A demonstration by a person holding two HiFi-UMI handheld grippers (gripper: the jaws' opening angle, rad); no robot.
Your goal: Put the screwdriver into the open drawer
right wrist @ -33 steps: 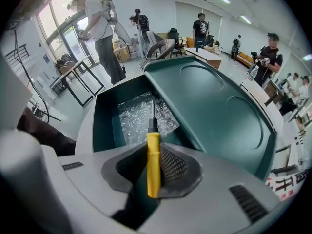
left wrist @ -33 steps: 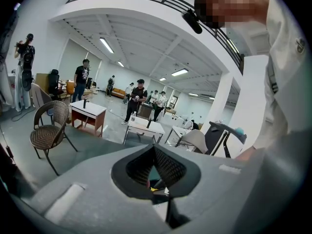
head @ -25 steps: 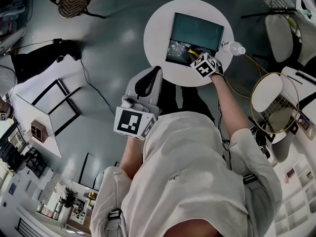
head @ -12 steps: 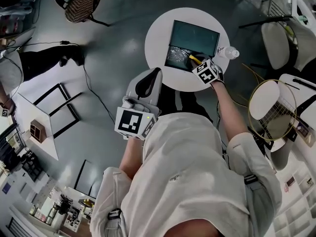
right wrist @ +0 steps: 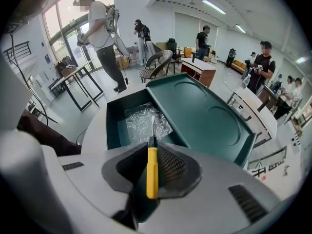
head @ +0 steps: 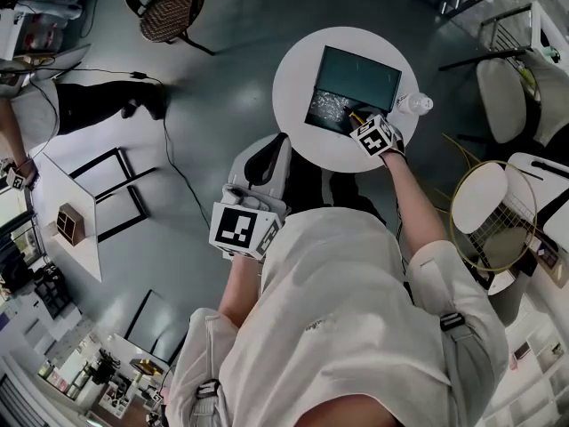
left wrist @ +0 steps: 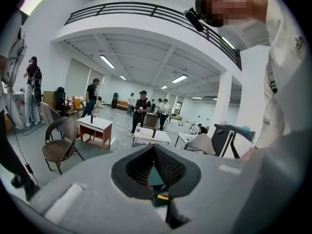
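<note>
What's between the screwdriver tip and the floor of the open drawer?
Crinkled clear plastic lies on the drawer floor under the screwdriver tip, seen in the right gripper view.

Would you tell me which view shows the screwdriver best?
The right gripper view: the screwdriver, yellow-handled, is clamped in the right gripper, tip over the drawer. The head view shows a yellow sliver; the left gripper view, barely a speck.
</note>
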